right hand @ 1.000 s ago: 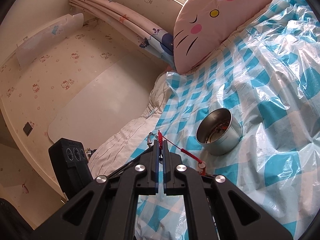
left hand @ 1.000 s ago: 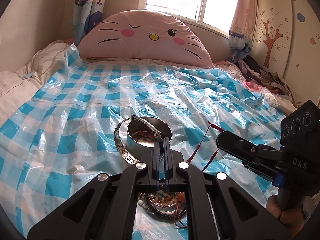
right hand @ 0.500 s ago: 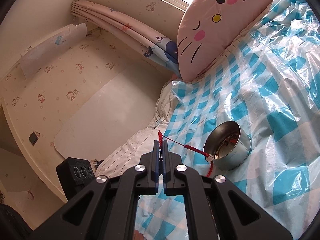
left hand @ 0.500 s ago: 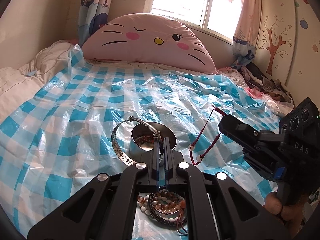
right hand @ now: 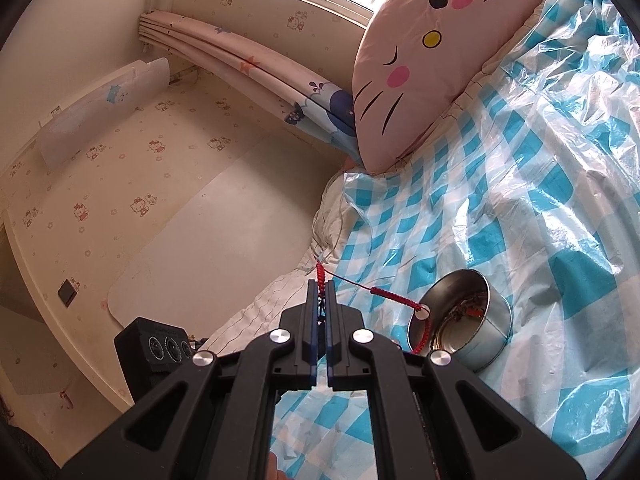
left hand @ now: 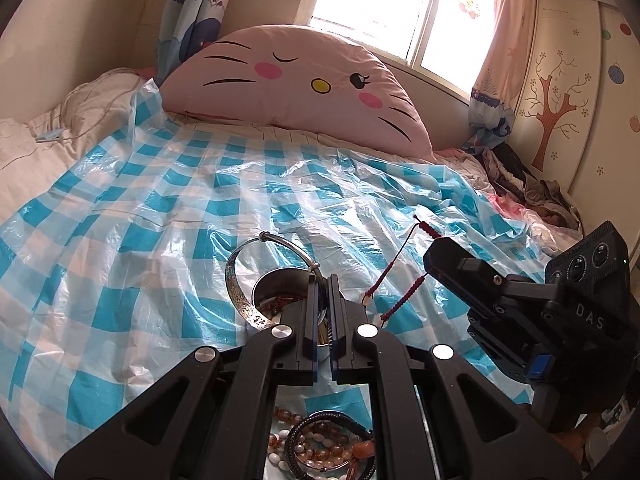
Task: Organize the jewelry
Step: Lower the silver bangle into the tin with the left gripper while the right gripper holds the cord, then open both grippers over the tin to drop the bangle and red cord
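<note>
In the left wrist view my left gripper (left hand: 322, 278) is shut on a silver bangle (left hand: 234, 288), which stands on edge beside and over a round metal tin (left hand: 272, 288) with jewelry inside. To the right, my right gripper (left hand: 434, 254) is shut on a red cord bracelet (left hand: 428, 231) that dangles beside the tin. In the right wrist view the right gripper (right hand: 319, 284) pinches the red cord bracelet (right hand: 394, 299), whose loop hangs in front of the rim of the tin (right hand: 492, 332). A pile of bead bracelets (left hand: 320, 444) lies on the bed under the left gripper.
Everything lies on a blue-checked plastic sheet (left hand: 140, 208) spread over a bed. A pink cat-face pillow (left hand: 296, 84) stands at the head, with a heap of clothes (left hand: 520, 184) at the far right. A wall runs along the bed's left side (right hand: 180, 220).
My left gripper has carried the bangle forward, so the tin is now close under its fingertips. My right gripper has brought the red bracelet nearer to the tin's rim.
</note>
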{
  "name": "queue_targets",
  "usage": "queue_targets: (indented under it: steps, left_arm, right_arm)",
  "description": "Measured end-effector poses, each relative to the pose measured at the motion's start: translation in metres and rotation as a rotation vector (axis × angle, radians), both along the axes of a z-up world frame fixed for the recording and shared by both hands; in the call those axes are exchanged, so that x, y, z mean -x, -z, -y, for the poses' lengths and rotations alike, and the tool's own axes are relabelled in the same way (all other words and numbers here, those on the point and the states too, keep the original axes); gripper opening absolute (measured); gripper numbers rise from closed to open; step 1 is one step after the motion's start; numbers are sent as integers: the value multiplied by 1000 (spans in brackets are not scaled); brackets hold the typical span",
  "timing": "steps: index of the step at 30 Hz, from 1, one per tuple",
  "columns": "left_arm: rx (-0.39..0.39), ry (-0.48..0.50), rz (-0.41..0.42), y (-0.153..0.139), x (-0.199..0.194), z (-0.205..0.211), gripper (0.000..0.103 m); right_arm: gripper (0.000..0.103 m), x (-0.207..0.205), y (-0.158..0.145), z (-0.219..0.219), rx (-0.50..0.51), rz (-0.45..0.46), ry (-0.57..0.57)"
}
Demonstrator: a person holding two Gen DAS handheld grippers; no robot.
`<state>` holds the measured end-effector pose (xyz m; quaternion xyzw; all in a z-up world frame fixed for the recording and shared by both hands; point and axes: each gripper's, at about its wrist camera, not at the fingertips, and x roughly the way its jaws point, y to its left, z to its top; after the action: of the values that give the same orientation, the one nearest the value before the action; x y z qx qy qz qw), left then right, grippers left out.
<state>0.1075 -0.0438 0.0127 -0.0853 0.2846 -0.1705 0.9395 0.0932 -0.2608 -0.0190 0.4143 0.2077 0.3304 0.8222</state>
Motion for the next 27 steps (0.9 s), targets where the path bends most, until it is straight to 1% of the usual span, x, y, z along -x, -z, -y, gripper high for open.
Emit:
queue_targets:
  steps: [15,22,27]
  left_arm:
    - [37,8,-63,14,-32,0,4]
    - [62,33,-87,19,-51,8,4]
    - [84,59,-125,28,-63,12,4]
  right_arm:
    - [4,-28,7,-5,26,-24,6]
    - [4,-48,13,-10,59,-47,6]
    - [4,-58,21,-10,84,-78,14]
